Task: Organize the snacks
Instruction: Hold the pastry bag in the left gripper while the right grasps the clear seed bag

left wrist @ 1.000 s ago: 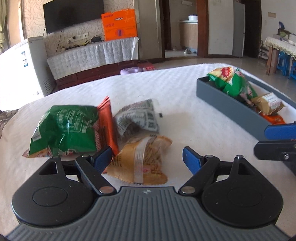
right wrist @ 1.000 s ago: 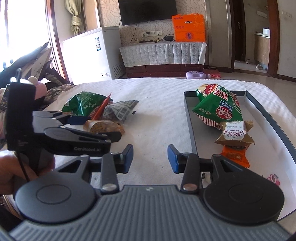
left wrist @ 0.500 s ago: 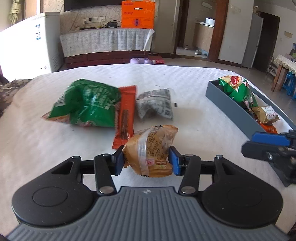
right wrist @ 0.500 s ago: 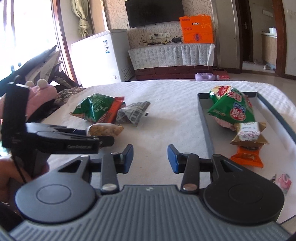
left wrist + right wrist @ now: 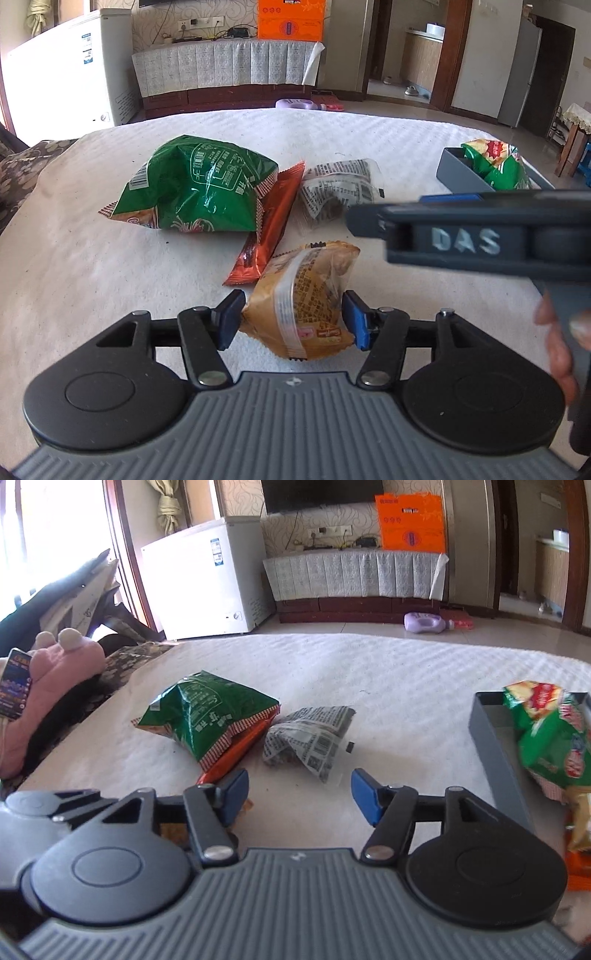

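My left gripper [image 5: 293, 319] is shut on a yellow-brown snack packet [image 5: 306, 299], held just above the white table. Beyond it lie a green chip bag [image 5: 199, 188], an orange wrapper [image 5: 267, 230] and a grey printed packet [image 5: 338, 190]. My right gripper [image 5: 299, 794] is open and empty, facing the grey printed packet [image 5: 310, 738], with the green bag [image 5: 207, 710] and orange wrapper [image 5: 231, 757] to its left. In the left wrist view the right gripper crosses the right side. The grey tray [image 5: 495, 746] on the right holds a green bag [image 5: 550, 738] and other snacks.
The white textured tablecloth [image 5: 110, 266] covers the table. The grey tray's near corner [image 5: 454, 173] shows in the left wrist view. A pink plush toy [image 5: 48, 686] sits off the table's left edge. A white freezer [image 5: 207, 579] and a TV bench stand beyond.
My left gripper closed on the yellow-brown packet and lifted it slightly. My right gripper moved left and forward, toward the loose snacks, still open.
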Demonstrator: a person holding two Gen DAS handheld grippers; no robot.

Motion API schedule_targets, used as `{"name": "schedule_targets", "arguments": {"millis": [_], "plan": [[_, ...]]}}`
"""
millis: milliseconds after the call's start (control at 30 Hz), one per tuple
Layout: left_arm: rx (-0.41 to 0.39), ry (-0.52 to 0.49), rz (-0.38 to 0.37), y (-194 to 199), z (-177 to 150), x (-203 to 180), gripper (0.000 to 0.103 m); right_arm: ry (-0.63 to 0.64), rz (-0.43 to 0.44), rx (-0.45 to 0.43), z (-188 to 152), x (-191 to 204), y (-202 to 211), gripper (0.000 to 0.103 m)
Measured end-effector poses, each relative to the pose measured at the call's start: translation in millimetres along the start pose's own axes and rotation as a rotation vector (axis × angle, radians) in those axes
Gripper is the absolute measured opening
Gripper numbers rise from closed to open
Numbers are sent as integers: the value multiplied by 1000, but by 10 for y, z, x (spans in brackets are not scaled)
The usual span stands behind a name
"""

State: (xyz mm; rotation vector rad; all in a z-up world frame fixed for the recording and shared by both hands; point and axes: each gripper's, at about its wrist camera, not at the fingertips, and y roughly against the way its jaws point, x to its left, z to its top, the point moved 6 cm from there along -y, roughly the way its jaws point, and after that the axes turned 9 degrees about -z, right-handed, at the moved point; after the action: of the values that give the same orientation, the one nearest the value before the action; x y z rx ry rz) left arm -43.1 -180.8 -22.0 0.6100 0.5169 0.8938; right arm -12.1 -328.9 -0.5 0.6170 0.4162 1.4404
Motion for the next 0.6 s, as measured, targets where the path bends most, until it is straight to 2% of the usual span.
{"name": "schedule_targets", "arguments": {"millis": [167, 233, 333, 433, 500, 600], "plan": [[15, -7, -9, -47, 10, 32, 65, -9, -26, 45, 69, 48, -331, 66], [17, -10, -12, -57, 16, 36, 65, -2, -44, 59, 83, 60, -450, 75], [24, -13, -12, -77, 28, 32, 66, -5, -48, 63, 119, 82, -565, 83], [24, -17, -13, -106, 45, 34, 68, -5, -65, 82, 120, 60, -684, 83], [21, -17, -13, -116, 58, 48, 68, 15, -80, 64, 130, 50, -728, 82], [12, -13, -13, -126, 66, 61, 68, 41, -80, 48, 145, 34, -727, 73]]}}
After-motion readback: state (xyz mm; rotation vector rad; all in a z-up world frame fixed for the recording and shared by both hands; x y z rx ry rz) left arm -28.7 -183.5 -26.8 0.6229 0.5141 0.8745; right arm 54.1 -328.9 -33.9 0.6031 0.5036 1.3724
